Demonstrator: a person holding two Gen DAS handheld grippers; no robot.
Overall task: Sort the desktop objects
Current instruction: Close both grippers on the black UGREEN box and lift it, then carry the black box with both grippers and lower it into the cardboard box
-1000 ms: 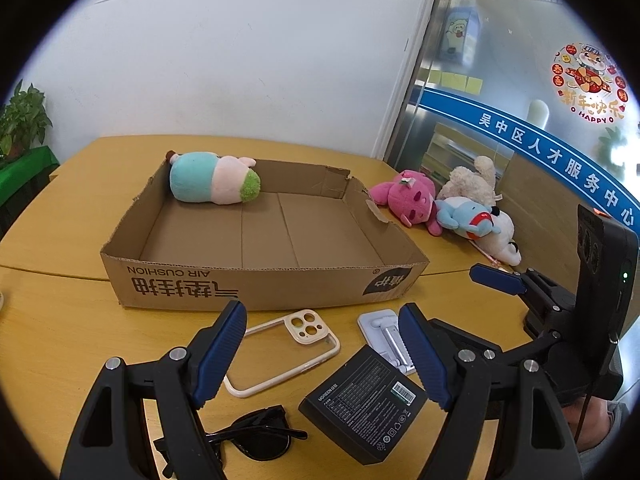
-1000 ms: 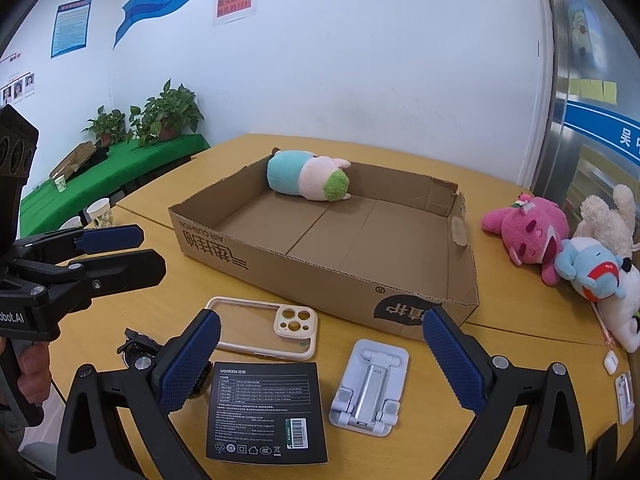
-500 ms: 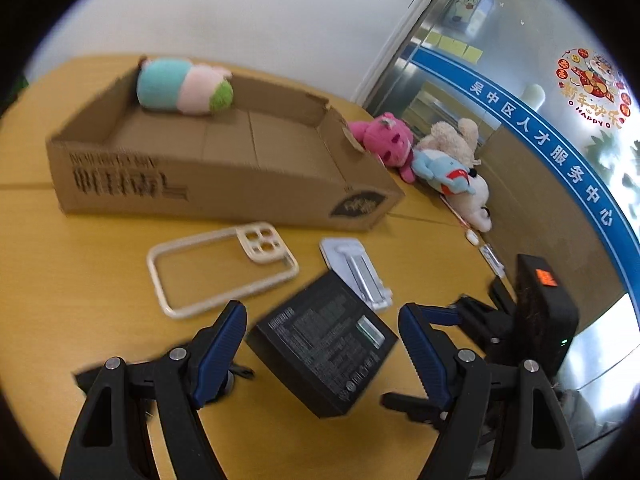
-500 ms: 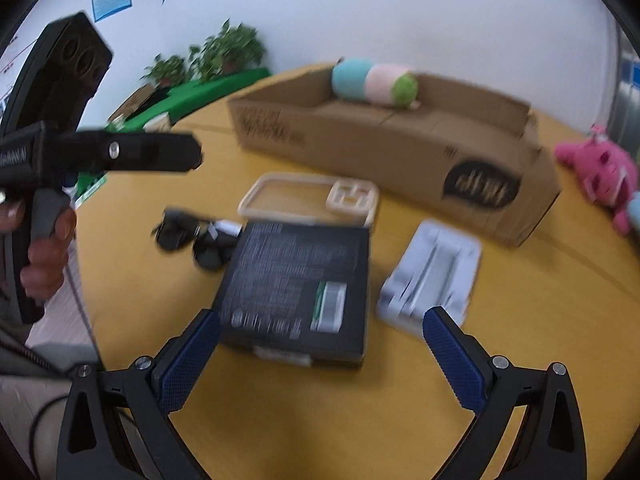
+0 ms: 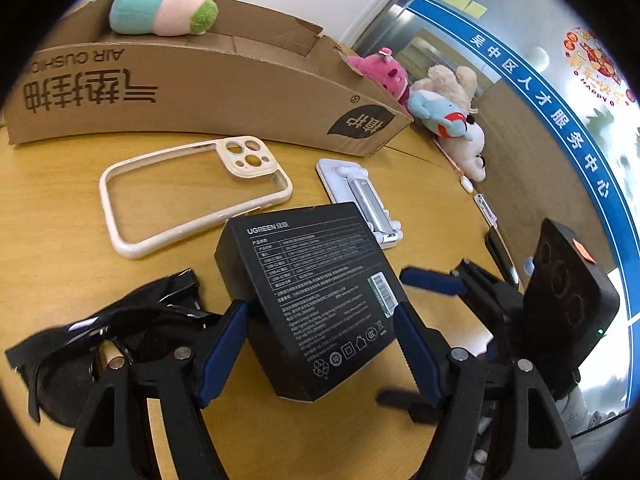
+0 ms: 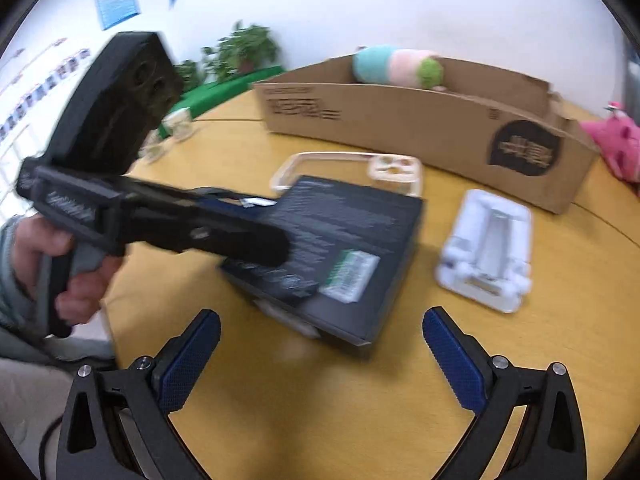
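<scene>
Two risks stand out, judged from the layout. The cardboard box (image 5: 208, 92) has a tall near wall, so a low carry could catch it. The black carton (image 5: 316, 300), flat on the table, may twist or slide if pinched off-centre, nudging the sunglasses (image 5: 120, 320). The left gripper (image 5: 320, 344) straddles it, jaws just narrowing, pads seemingly not yet pressing. The right gripper (image 6: 320, 356) gapes wide, empty.

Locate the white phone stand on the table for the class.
In the left wrist view the white phone stand lies flat right of the clear phone case, between the cardboard box and the black box.
</scene>
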